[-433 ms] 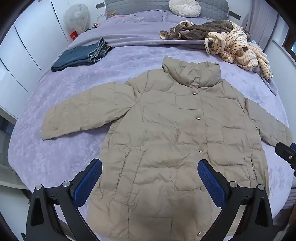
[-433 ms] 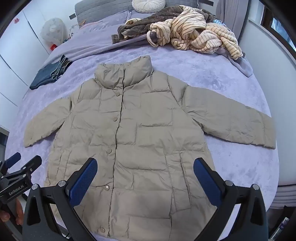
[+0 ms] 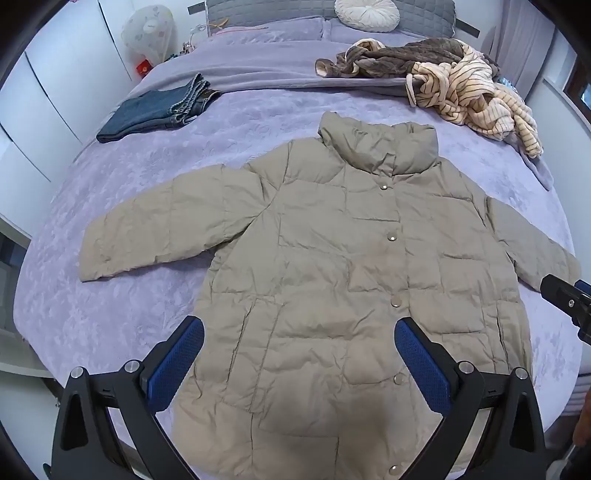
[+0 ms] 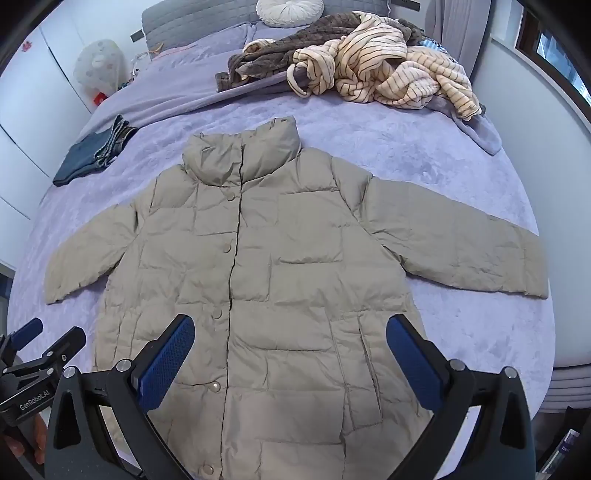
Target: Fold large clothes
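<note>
matt quilted jacket (image 3: 332,280), plush bedspread (image 3: 110,295)

A bed (image 3: 110,221) under a lilac plush cover fills the room, grey quilted headboard (image 3: 273,9) at the far end with a round white cushion (image 3: 367,13) against it. White wardrobe doors (image 3: 48,92) run down the left; a window (image 4: 557,48) lets in daylight on the right.
</note>
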### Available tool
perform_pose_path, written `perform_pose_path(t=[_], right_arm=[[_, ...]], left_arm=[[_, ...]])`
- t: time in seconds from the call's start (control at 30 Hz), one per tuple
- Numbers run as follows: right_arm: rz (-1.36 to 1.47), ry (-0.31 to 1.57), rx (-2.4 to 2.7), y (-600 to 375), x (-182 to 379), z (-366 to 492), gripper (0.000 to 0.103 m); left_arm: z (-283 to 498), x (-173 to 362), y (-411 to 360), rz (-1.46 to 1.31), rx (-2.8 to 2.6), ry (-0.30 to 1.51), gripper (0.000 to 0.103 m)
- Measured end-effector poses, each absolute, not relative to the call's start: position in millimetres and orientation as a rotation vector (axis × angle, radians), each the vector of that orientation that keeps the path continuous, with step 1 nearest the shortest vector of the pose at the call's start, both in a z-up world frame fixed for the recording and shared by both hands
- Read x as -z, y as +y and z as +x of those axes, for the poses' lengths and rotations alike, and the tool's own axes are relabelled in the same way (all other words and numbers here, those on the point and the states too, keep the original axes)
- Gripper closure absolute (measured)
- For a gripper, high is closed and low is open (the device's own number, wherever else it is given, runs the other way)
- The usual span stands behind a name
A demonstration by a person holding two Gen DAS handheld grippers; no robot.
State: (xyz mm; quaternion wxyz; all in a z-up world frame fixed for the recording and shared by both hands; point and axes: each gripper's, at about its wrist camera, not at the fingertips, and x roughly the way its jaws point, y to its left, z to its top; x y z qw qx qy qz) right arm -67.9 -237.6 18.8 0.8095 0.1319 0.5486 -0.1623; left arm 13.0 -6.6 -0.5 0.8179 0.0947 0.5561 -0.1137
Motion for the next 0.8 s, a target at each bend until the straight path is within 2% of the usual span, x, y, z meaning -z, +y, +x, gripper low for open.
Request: perform_pose_path(t=[0.8], right_arm=[[0.285, 1.202, 0.337, -244, -8, -58, 0.0]], left_arm=[[17, 7, -7, 0.198, 0.226, 1.202, 0.0]])
